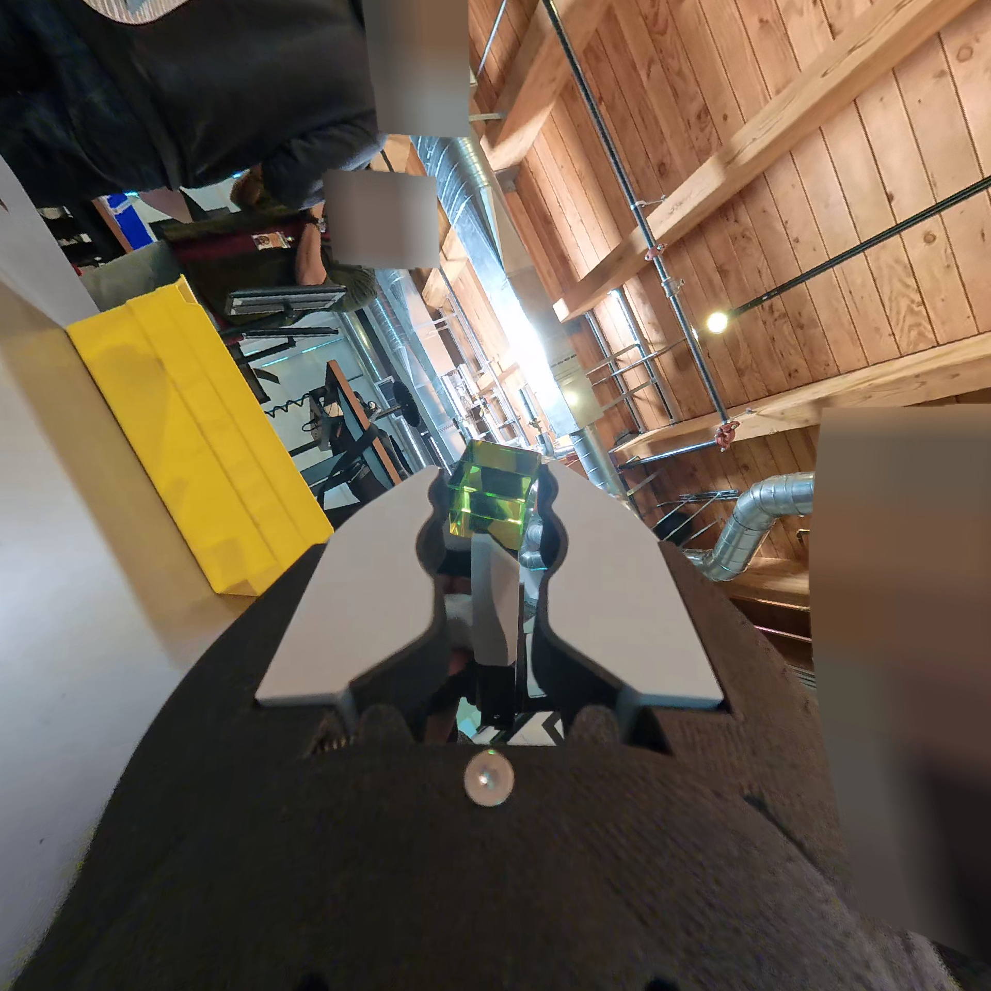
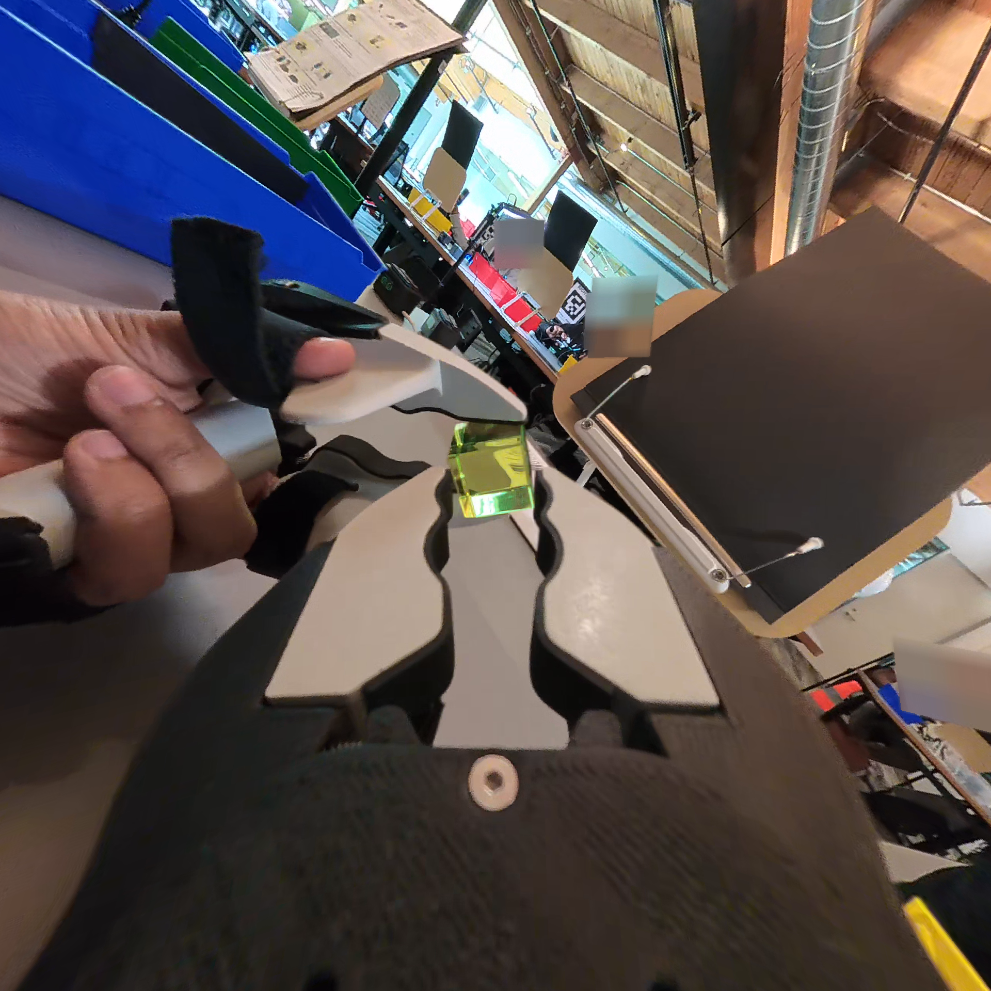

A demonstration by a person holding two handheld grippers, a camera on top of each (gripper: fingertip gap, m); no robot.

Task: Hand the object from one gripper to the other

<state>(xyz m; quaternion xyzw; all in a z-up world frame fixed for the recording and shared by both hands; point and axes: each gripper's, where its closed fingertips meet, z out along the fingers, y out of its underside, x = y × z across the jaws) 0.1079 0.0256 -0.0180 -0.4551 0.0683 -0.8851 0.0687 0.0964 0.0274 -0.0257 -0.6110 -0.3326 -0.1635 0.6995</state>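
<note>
A translucent green cube [image 1: 490, 493] is held in mid-air between both grippers. In the left wrist view my left gripper [image 1: 493, 477] has its grey fingers closed on the cube's two sides. One finger [image 1: 493, 590] of the right gripper shows edge-on just below the cube. In the right wrist view the cube [image 2: 490, 477] sits between the tips of my right gripper [image 2: 490, 485], which press its sides. The left gripper [image 2: 515, 445], held by a hand [image 2: 134, 482], clamps the cube from above and below.
A yellow bin [image 1: 187, 429] stands on the pale table [image 1: 53, 590] at the left. A blue bin [image 2: 107, 145] and a green bin [image 2: 257, 107] lie behind the hand. A black board with a tan rim [image 2: 777, 402] hangs close on the right. A person in dark clothing [image 1: 161, 80] is nearby. My left and right fingertips are right by each other.
</note>
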